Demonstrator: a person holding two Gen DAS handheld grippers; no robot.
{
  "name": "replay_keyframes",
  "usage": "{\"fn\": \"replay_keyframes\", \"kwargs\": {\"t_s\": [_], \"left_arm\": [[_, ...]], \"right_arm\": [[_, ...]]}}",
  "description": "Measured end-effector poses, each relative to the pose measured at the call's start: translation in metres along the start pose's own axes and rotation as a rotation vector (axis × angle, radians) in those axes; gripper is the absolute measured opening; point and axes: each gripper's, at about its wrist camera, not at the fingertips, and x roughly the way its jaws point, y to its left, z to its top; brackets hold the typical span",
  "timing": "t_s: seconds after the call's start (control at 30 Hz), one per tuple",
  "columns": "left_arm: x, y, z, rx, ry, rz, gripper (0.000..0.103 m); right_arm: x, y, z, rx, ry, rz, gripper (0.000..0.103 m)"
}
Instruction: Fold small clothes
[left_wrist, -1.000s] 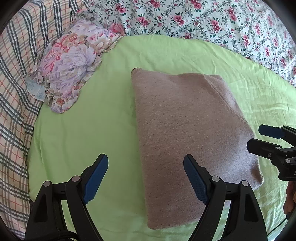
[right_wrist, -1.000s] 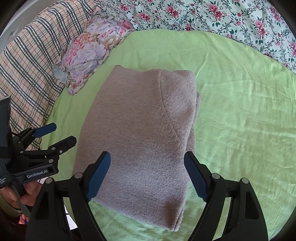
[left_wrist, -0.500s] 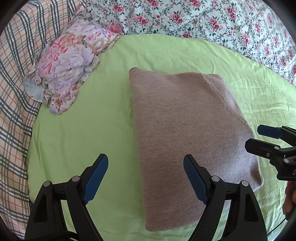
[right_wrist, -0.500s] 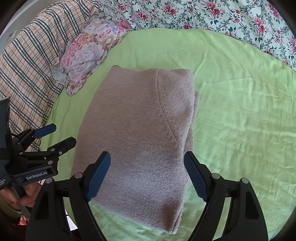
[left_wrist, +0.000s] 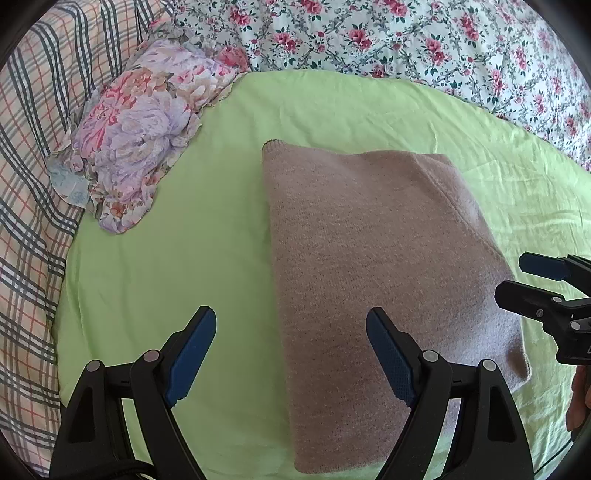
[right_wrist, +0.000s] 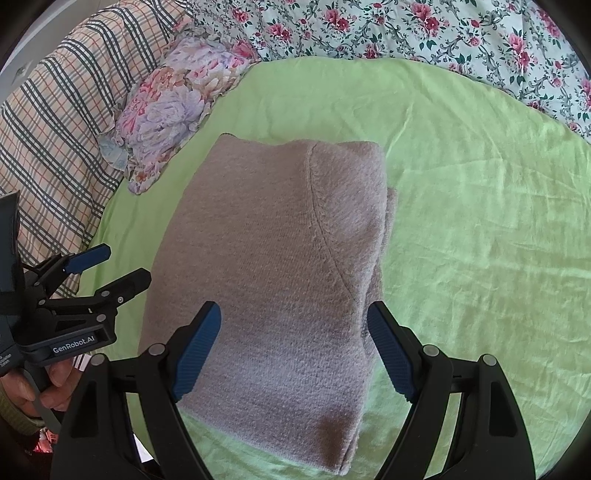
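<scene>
A folded mauve-brown knitted sweater (left_wrist: 373, 280) is lying flat on the lime-green sheet (left_wrist: 177, 266) of the bed, its folded edge facing the near side and a curved seam running down its right half in the right wrist view. The left claw (left_wrist: 290, 358) is hovering with its blue-padded fingers wide apart over the sweater's near left edge, gripping nothing. The right claw (right_wrist: 293, 354) is hanging above the sweater's near end, its fingers likewise spread and holding nothing. A crumpled pink-and-lilac floral cloth (left_wrist: 147, 125) is sitting at the far left, apart from the sweater, beside a plaid checked blanket (left_wrist: 26, 206). A white bedspread with red roses (left_wrist: 424, 44) is lying along the far side.
</scene>
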Motion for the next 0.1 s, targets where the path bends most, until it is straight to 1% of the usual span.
{"fn": "replay_keyframes", "kwargs": {"t_s": [0.1], "left_arm": [[-0.0016, 0.003, 0.001, -0.006, -0.008, 0.005, 0.084]], "right_arm": [[0.0001, -0.0028, 0.0008, 0.005, -0.003, 0.001, 0.082]]}}
